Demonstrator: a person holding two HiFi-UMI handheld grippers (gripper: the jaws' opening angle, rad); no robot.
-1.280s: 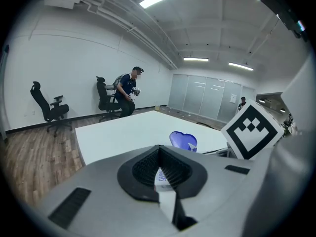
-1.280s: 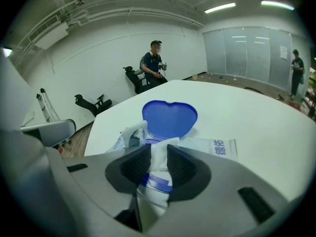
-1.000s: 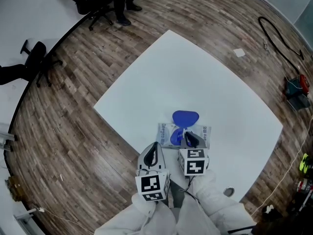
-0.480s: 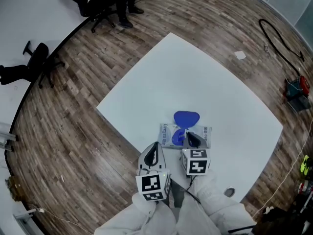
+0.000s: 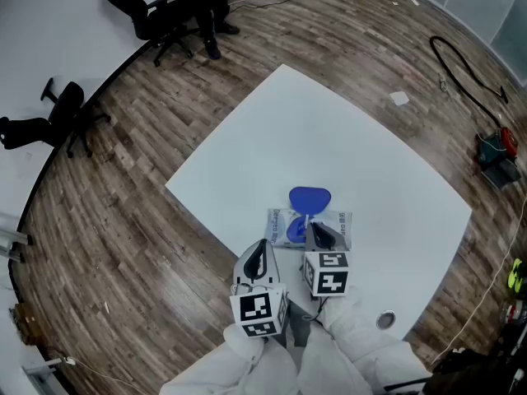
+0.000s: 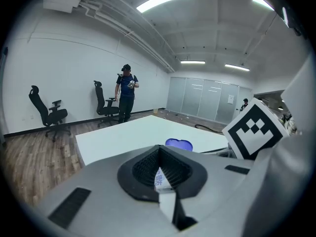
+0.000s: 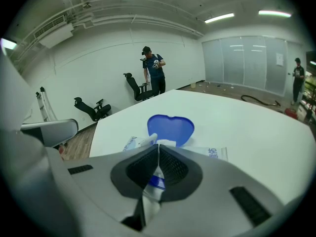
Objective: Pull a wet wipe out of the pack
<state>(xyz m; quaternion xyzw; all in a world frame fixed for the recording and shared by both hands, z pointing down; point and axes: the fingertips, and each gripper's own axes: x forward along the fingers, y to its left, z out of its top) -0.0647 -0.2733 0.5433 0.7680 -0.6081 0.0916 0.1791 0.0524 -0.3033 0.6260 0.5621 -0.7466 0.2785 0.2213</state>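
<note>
A flat wet wipe pack (image 5: 335,224) lies on the white table (image 5: 329,130) with its blue lid (image 5: 310,197) flipped open. My right gripper (image 5: 315,230) sits over the pack's opening. Its jaws have just been closing and now pinch a white wipe (image 7: 166,143) that pokes up between the tips of my right gripper (image 7: 158,146), in front of the blue lid (image 7: 170,128). My left gripper (image 5: 261,247) is at the pack's near left corner. In the left gripper view my left gripper (image 6: 159,150) is shut, with the pack's printed edge (image 6: 159,179) caught in the slit.
A small round object (image 5: 384,321) lies on the table near my right sleeve. Office chairs (image 5: 62,109) and a standing person (image 5: 202,6) are at the far left. Cables (image 5: 461,72) and gear lie on the wooden floor at the right.
Both grippers stay at the pack. The head view has drifted slightly, nothing else visibly differs.
</note>
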